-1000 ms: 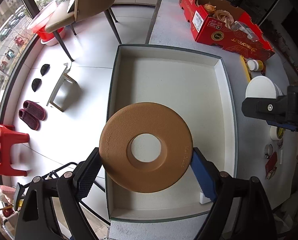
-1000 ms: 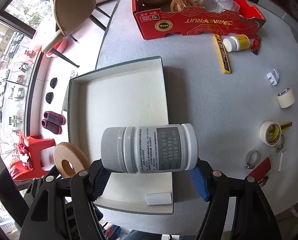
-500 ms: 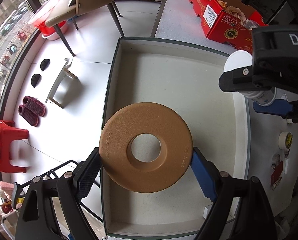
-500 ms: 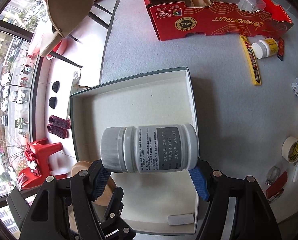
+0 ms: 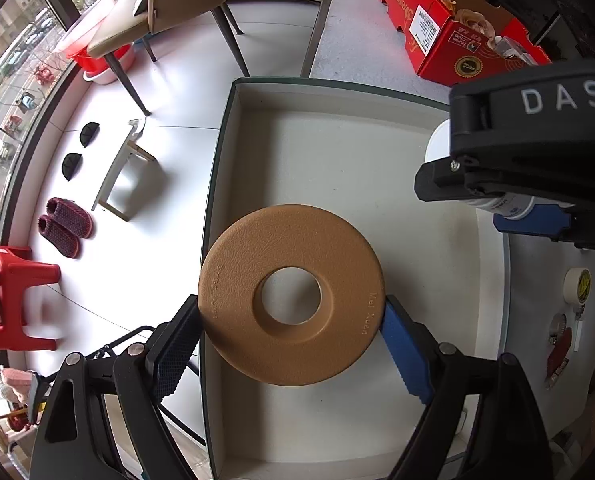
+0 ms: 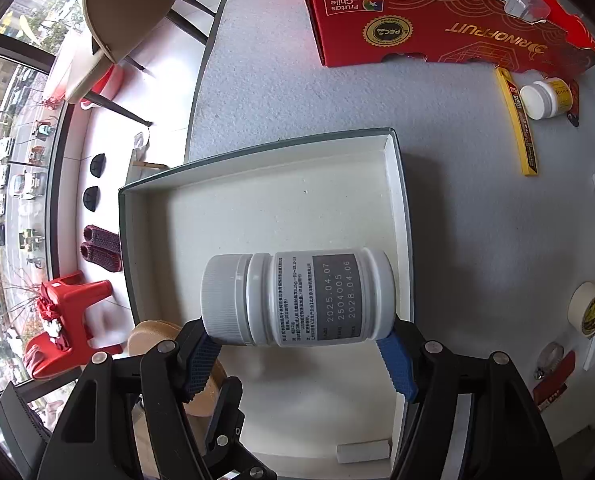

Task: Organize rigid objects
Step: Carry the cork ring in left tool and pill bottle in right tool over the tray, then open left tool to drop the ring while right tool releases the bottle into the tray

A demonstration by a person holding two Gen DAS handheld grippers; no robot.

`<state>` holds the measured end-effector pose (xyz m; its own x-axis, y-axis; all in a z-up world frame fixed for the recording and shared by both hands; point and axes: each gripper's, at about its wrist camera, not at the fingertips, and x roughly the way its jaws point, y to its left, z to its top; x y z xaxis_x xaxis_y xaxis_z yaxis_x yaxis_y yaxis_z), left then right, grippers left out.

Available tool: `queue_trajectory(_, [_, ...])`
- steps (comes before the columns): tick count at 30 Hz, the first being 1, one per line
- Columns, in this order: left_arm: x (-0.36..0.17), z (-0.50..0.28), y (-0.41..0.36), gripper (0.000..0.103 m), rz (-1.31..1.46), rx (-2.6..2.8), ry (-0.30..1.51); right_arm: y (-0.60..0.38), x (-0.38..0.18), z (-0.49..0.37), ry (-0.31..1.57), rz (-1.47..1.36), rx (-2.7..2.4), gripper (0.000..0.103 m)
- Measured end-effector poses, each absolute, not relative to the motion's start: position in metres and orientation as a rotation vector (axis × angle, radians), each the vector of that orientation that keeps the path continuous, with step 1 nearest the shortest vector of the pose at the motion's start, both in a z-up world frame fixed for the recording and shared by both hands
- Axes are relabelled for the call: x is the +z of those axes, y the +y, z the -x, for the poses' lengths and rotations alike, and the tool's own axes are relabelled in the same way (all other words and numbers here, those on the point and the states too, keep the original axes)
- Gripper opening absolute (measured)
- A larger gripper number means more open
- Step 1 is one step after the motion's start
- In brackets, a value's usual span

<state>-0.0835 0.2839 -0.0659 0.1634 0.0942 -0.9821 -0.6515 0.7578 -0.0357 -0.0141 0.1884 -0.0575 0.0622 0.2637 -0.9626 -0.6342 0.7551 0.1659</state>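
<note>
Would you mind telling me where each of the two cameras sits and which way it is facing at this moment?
Left wrist: on the left gripper, looking down into the shallow tray; its fingers clamp the brown ring; the right gripper crosses at the right.
Right wrist: on the right gripper, looking down at the tray and grey table; its fingers clamp the white bottle.
Shared: the tray, the ring, the bottle, the red box.

Ring (image 5: 291,296) and bottle (image 6: 297,298) above tray (image 6: 273,152)

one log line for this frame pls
left gripper: shut on brown ring | right gripper: shut on white bottle | both above tray
</note>
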Motion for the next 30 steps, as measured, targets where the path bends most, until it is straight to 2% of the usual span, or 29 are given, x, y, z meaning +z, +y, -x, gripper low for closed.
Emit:
queue_trajectory(26, [-0.073, 0.077, 0.276, 0.09, 0.486, 0.533, 1.361, 0.195, -0.078, 0.005, 1.392, 0.356, 0.652, 0.072])
queue_trajectory(30, [-0.074, 0.079, 0.276, 0.092, 0.5, 0.524, 1.366, 0.192, -0.074, 0.007, 1.381, 0.345, 0.67, 0.086])
